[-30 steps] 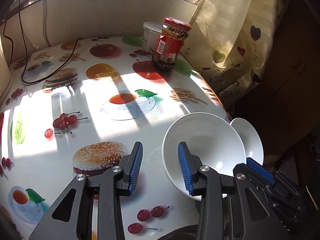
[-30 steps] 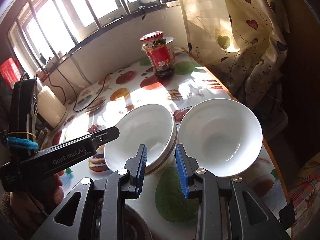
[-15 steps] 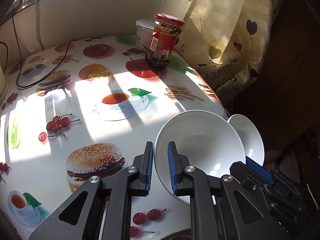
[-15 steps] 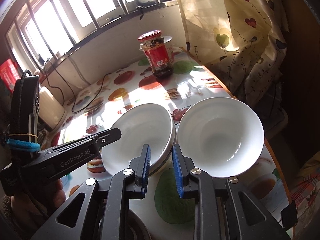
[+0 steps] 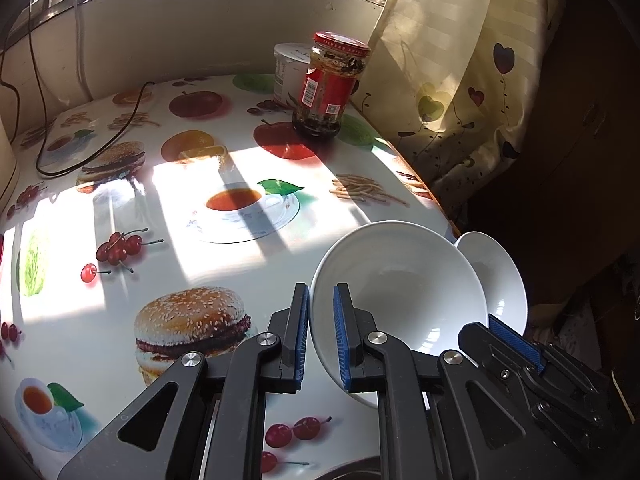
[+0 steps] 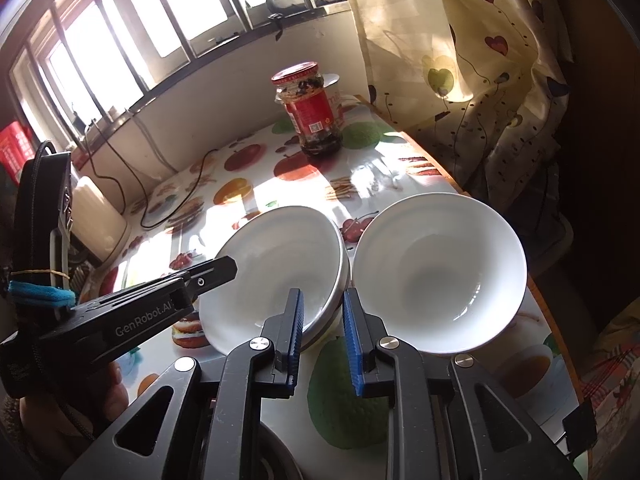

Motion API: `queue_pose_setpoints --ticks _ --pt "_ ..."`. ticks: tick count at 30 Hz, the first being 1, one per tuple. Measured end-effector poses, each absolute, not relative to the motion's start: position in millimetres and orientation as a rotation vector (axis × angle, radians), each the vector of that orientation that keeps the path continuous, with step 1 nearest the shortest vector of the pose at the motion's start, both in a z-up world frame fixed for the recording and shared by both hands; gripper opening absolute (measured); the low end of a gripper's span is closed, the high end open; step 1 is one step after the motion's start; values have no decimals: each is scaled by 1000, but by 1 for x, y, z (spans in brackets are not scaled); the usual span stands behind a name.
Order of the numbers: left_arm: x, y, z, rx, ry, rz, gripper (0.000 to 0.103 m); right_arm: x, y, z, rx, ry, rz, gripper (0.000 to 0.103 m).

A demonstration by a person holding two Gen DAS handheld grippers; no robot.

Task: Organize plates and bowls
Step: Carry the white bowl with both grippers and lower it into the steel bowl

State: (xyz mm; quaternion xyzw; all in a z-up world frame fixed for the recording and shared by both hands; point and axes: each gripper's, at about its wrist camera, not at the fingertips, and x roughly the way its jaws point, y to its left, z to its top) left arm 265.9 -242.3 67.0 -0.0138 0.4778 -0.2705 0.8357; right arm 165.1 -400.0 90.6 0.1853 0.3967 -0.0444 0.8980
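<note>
Two white bowls stand side by side near the table's right edge. My left gripper (image 5: 321, 332) is shut on the rim of the left bowl (image 5: 404, 292), which also shows in the right wrist view (image 6: 280, 264), stacked on another bowl. The right bowl (image 6: 440, 276) sits just beyond it and shows in the left wrist view (image 5: 496, 276). My right gripper (image 6: 322, 336) is nearly shut on nothing, its fingers over the near side of the stacked bowl's rim, in front of the gap between the bowls.
A red-labelled jar (image 6: 312, 116) and a white tub (image 5: 290, 70) stand at the table's far side by the curtain (image 6: 460, 60). A black cable (image 5: 100, 136) lies at far left. A white appliance (image 6: 98, 220) sits left. The table edge (image 6: 552, 320) runs close on the right.
My left gripper closed from wide open onto the left bowl's rim. My right gripper narrowed and stayed in front of the bowls.
</note>
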Motion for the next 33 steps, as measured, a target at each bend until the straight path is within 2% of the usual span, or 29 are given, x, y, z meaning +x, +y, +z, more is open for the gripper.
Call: queue_pose_setpoints --ticks 33 --pt "200 -193 116 -91 911 -566 13 105 -363 130 371 753 -34 19"
